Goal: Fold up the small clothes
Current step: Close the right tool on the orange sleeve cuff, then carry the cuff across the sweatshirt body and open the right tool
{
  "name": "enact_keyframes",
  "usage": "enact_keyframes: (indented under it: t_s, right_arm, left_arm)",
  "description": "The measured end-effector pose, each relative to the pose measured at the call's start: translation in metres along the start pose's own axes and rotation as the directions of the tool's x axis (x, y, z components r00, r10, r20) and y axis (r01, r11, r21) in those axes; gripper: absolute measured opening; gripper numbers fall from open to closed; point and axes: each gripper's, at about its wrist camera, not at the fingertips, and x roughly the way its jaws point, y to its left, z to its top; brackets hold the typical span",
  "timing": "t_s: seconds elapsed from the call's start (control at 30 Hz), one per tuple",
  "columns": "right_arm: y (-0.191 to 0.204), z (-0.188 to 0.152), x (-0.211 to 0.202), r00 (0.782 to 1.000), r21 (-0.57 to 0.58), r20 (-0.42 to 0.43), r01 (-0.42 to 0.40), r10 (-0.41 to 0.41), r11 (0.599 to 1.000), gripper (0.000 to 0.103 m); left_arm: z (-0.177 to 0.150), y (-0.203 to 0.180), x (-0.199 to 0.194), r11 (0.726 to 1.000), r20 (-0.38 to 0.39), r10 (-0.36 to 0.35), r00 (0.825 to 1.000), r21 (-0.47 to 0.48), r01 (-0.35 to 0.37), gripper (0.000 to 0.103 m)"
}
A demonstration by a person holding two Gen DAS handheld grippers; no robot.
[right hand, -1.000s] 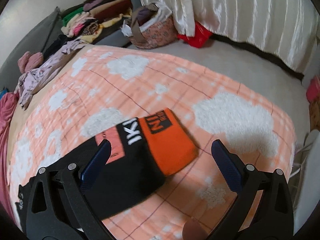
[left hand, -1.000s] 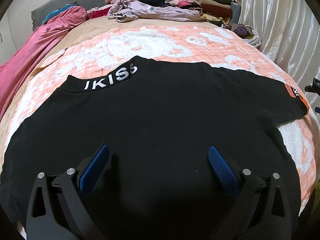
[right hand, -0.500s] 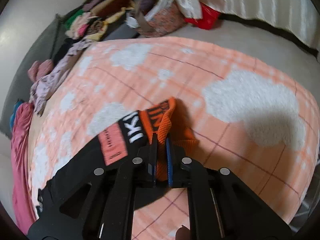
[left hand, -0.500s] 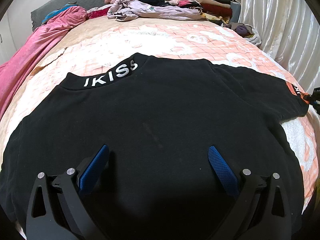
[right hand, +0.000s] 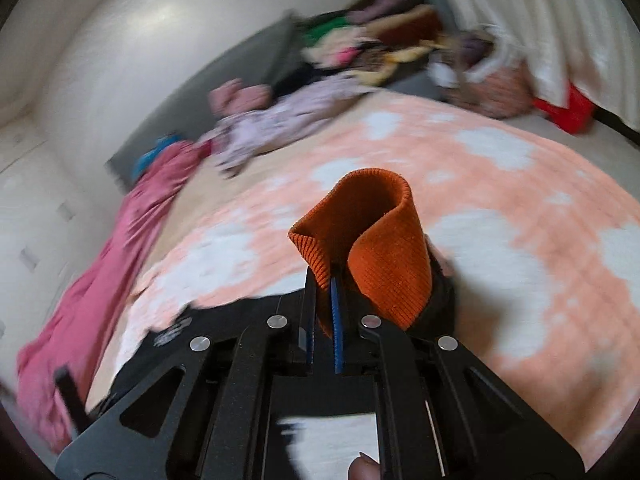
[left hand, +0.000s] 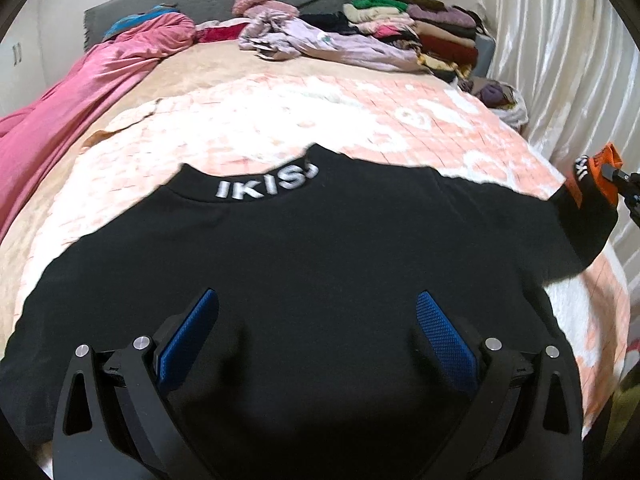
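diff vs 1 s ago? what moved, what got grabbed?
The right gripper, open over the sleeve a second ago, has shut on the orange cuff and lifted it off the peach blanket, raising the sleeve end. The left gripper stays open over the black shirt, whose body still lies flat, collar lettering facing up. The clothes pile is unchanged.

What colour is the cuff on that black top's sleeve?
Orange ribbed knit cuff, clearest in the right wrist view, pinched by the right gripper.

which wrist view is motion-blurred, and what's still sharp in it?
Right wrist view: background smeared, clothes pile and blanket streaked; right tool and the orange cuff it grips stay sharp. Left wrist view: mild blur on the collar lettering; left tool crisp.
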Motion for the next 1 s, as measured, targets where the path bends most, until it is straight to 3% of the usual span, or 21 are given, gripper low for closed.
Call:
enact_keyframes:
  t_s: [0.17, 0.27, 0.53, 0.57, 0.67, 0.7, 0.8, 0.93, 1.0]
  right_arm:
    - [0.067, -0.021, 0.023, 0.989, -0.122, -0.071, -0.134, 0.126, 0.983, 0.002]
    - [0.099, -0.037, 0.042, 0.971, -0.161, -0.151, -0.208, 0.184, 0.965, 0.002]
    - [0.142, -0.074, 0.079, 0.96, -0.303, -0.245, -0.209, 0.136, 0.93, 0.003]
    - [0.145, -0.081, 0.084, 0.955, -0.303, -0.259, -0.22, 0.142, 0.927, 0.004]
    - [0.147, -0.095, 0.096, 0.933, -0.288, -0.319, -0.262, 0.165, 0.921, 0.026]
    - [0.148, -0.097, 0.096, 0.932, -0.291, -0.325, -0.262, 0.163, 0.92, 0.027]
    - [0.147, -0.092, 0.083, 0.937, -0.302, -0.297, -0.272, 0.181, 0.914, 0.037]
    - [0.132, -0.076, 0.066, 0.968, -0.319, -0.215, -0.196, 0.13, 0.927, 0.039]
    - [0.118, -0.066, 0.057, 0.972, -0.289, -0.19, -0.188, 0.136, 0.939, 0.039]
  left_arm:
    - [0.006, 0.025, -0.013, 0.998, 0.026, 0.008, 1.0, -0.065, -0.006, 0.099]
    - [0.008, 0.038, -0.015, 0.994, 0.031, 0.003, 1.0, -0.11, 0.0, 0.099]
    - [0.011, 0.068, -0.019, 0.98, 0.044, -0.024, 0.999, -0.196, 0.032, 0.099]
    - [0.012, 0.07, -0.019, 0.979, 0.045, -0.021, 0.999, -0.202, 0.03, 0.099]
    - [0.01, 0.073, -0.016, 0.978, 0.041, -0.022, 0.999, -0.208, 0.03, 0.099]
    - [0.01, 0.073, -0.015, 0.977, 0.038, -0.025, 0.999, -0.209, 0.032, 0.099]
    - [0.008, 0.072, -0.011, 0.976, 0.036, -0.046, 0.998, -0.211, 0.052, 0.099]
    - [0.004, 0.062, -0.008, 0.974, 0.029, -0.101, 0.994, -0.201, 0.105, 0.098]
    - [0.001, 0.053, -0.005, 0.973, 0.019, -0.131, 0.991, -0.19, 0.132, 0.098]
